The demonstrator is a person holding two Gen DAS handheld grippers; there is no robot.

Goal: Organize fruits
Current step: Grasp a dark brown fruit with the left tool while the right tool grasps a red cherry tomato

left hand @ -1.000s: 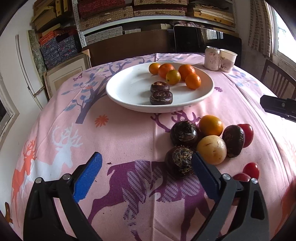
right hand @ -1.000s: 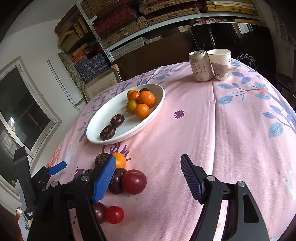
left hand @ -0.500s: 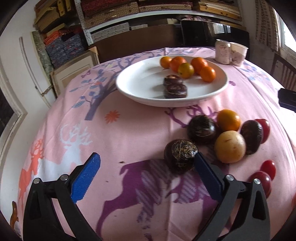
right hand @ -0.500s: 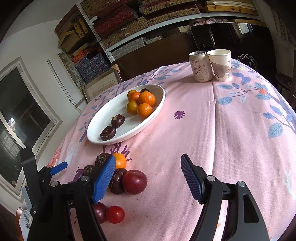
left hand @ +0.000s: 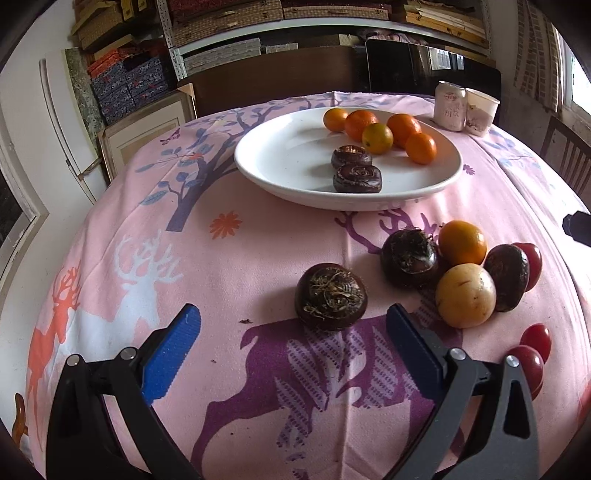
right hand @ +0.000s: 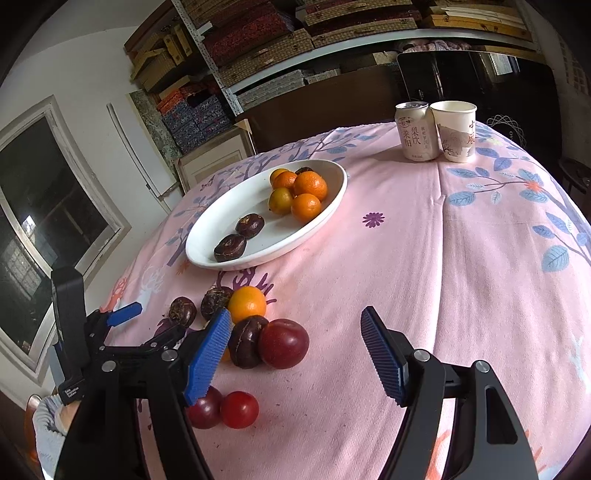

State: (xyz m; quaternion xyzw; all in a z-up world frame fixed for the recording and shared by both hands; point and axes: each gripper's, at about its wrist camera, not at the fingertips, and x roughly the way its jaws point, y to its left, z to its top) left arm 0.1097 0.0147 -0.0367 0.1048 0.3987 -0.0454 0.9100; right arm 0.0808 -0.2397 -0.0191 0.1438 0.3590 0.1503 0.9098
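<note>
A white oval plate (left hand: 280, 162) (right hand: 218, 229) holds several oranges (left hand: 376, 138) and two dark water chestnuts (left hand: 356, 177). On the pink cloth lie a loose dark chestnut (left hand: 330, 297) (right hand: 182, 312), and a cluster: another chestnut (left hand: 410, 258), an orange (left hand: 461, 242) (right hand: 246, 304), a yellow fruit (left hand: 464, 295), a dark fruit (left hand: 508, 277) (right hand: 246, 341) and red fruits (left hand: 535, 338) (right hand: 283, 343). My left gripper (left hand: 293, 339) is open, just short of the loose chestnut. My right gripper (right hand: 295, 354) is open and empty, right of the cluster.
A drink can (right hand: 415, 131) and a paper cup (right hand: 455, 131) stand at the far side of the round table. A wooden chair (left hand: 569, 155) is at the right. Shelves with boxes (right hand: 258, 33) fill the back wall.
My left gripper has shifted right, so the loose chestnut now lies ahead between its open fingers instead of by the right finger. The right gripper has stayed still.
</note>
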